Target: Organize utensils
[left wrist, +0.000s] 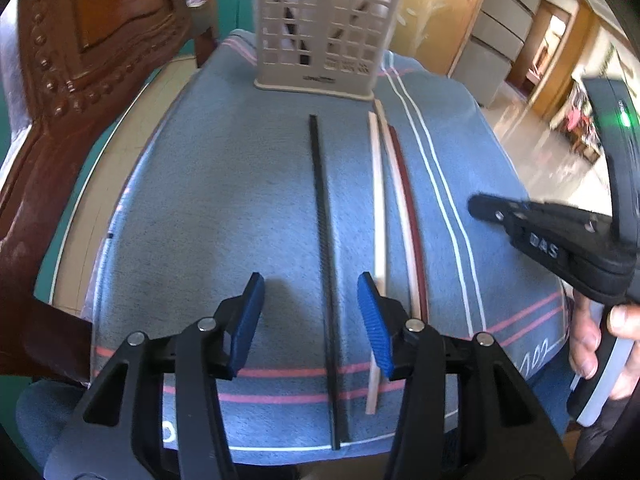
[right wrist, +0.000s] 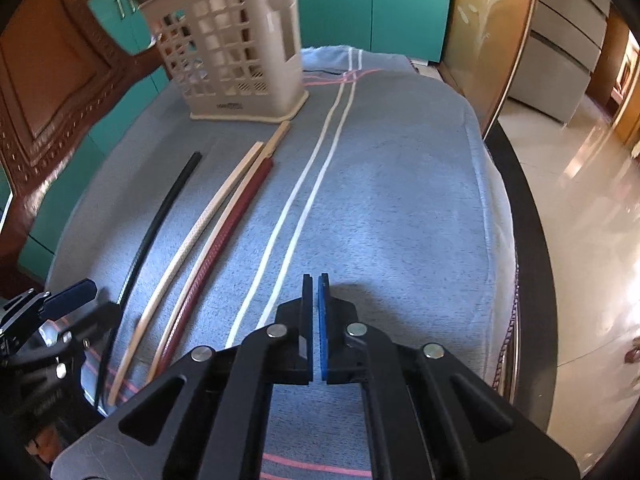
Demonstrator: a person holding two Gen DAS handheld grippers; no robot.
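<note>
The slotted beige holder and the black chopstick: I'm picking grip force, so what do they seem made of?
The slotted beige holder looks like moulded plastic with a matte finish: thin uniform walls, a regular square lattice, a flanged base. The black chopstick seems plastic or lacquered, with a slight sheen and fine ridges along its length; wood beneath cannot be ruled out.

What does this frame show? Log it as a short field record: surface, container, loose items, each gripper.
surface: blue striped cloth
container: beige slotted holder, upright at the far end, some sticks inside
loose items: black chopstick, two pale chopsticks, dark red chopstick, lying lengthwise
left gripper: open, straddling the black chopstick
right gripper: shut, empty, over bare cloth
</note>
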